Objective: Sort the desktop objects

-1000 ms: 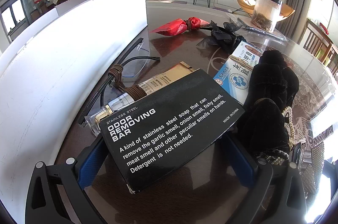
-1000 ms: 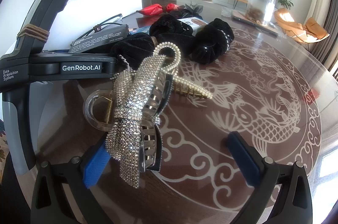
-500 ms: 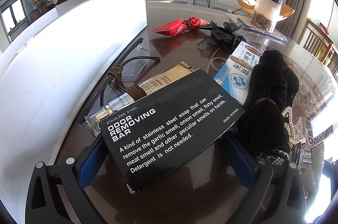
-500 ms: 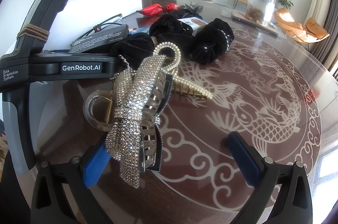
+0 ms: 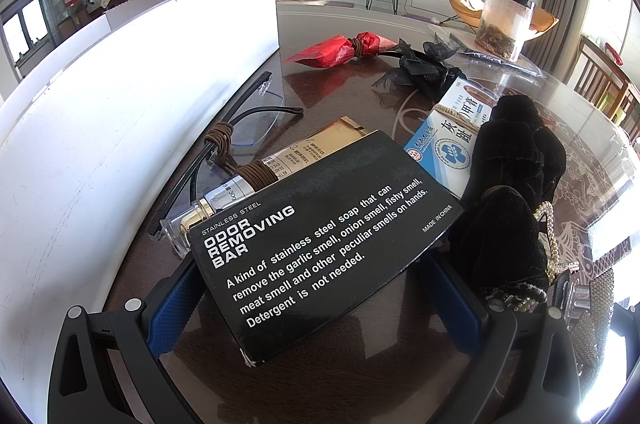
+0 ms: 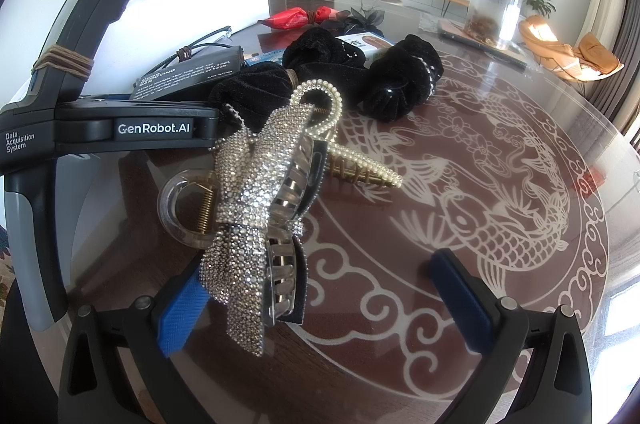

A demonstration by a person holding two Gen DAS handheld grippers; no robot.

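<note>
**Mia:** Two grippers sit low on the shiny dark glass table with the white fish drawing [image 6: 500,224]. The left gripper [image 5: 320,304] has its blue fingers spread wide, one on each side of the flat black cardboard box with white words about an odor removing bar [image 5: 320,248]. The fingers do not seem to squeeze it yet.

**Ben:** What about the other one?

**Mia:** The right gripper [image 6: 324,308] is spread wide too and holds nothing. The sparkly silver bow hair claw clip [image 6: 256,208] lies just beside its left finger, more to that side than in the middle.

**Ben:** What could go wrong?

**Mia:** The black box leans on the gold and silver tube with brown bands [image 5: 276,168]. If the left gripper pulls the box, the tube might roll into the thin black-framed glasses [image 5: 240,132] by the tall white board [image 5: 140,96].

**Ben:** And the soft black velvet scrunchie [image 5: 508,208]?

**Mia:** It touches the box's right side, near the right finger. The finger could catch the fuzzy cloth and drag it along, with the blue and white paper medicine box [image 5: 444,140] behind it.

**Ben:** And the sparkly clip?

**Mia:** It is bumpy and off to one side. If the fingers shut there, only one may push it, so it could slide on the smooth glass or snag the long pearl hair clip [image 6: 360,164] next to it.
</note>
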